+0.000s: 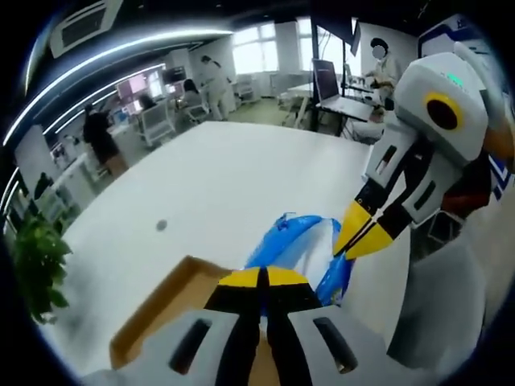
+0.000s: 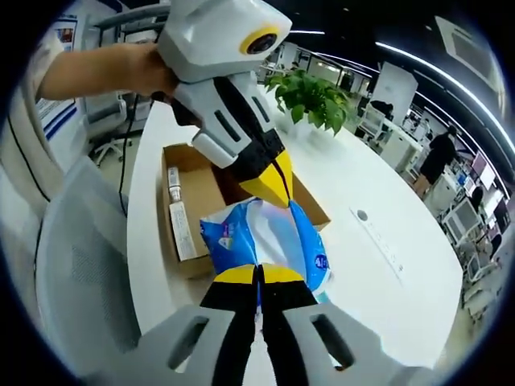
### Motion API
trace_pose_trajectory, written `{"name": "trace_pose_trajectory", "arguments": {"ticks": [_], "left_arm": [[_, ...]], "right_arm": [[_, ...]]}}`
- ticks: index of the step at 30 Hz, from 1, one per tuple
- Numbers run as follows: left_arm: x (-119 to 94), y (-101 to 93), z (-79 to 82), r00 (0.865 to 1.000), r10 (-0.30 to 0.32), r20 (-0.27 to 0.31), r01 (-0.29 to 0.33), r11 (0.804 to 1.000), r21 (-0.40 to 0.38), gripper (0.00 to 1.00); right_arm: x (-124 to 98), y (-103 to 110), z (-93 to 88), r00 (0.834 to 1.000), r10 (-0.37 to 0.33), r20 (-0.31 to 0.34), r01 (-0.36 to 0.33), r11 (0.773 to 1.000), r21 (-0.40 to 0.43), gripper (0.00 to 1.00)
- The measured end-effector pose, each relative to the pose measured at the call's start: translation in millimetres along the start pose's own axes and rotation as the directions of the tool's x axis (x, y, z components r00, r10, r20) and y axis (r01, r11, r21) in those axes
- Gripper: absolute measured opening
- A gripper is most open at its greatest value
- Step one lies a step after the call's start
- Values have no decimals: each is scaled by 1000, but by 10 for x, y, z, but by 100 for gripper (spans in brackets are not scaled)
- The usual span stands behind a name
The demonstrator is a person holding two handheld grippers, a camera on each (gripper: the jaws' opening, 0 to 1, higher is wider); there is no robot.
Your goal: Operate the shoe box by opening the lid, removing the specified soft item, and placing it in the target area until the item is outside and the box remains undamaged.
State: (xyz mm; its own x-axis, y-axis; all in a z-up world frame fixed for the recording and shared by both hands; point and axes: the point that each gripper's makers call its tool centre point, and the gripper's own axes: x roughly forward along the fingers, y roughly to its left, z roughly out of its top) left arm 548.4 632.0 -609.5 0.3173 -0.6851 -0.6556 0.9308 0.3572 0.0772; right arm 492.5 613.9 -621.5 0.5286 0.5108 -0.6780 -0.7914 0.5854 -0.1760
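Note:
A blue and white soft pack (image 2: 269, 237) hangs over the white table, just beside the open cardboard shoe box (image 2: 193, 189). My right gripper (image 2: 259, 275) is shut on the pack's near edge. My left gripper (image 2: 275, 191) comes down from above, held by a hand, and is shut on the pack's top edge. In the left gripper view the same pack (image 1: 294, 235) sticks out beyond my left gripper (image 1: 262, 278), with my right gripper (image 1: 344, 246) pinching its right side. The box's rim (image 1: 157, 310) lies below left.
White packets (image 2: 179, 217) lie along the box's floor. The white table (image 1: 241, 177) carries a small round disc (image 1: 161, 226). A potted plant (image 2: 314, 96) stands at the table's end, and a grey chair (image 2: 80, 265) sits beside it. People work at desks (image 1: 213, 80) beyond.

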Motion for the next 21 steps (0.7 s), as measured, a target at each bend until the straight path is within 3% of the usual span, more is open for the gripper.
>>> {"name": "trace_pose_trajectory", "arguments": {"ticks": [21], "left_arm": [[491,-192,352,999,-52,1,52,998,35,0]], "right_arm": [[-233,-372,-443,998,-33,-52,35,998,46,0]]}}
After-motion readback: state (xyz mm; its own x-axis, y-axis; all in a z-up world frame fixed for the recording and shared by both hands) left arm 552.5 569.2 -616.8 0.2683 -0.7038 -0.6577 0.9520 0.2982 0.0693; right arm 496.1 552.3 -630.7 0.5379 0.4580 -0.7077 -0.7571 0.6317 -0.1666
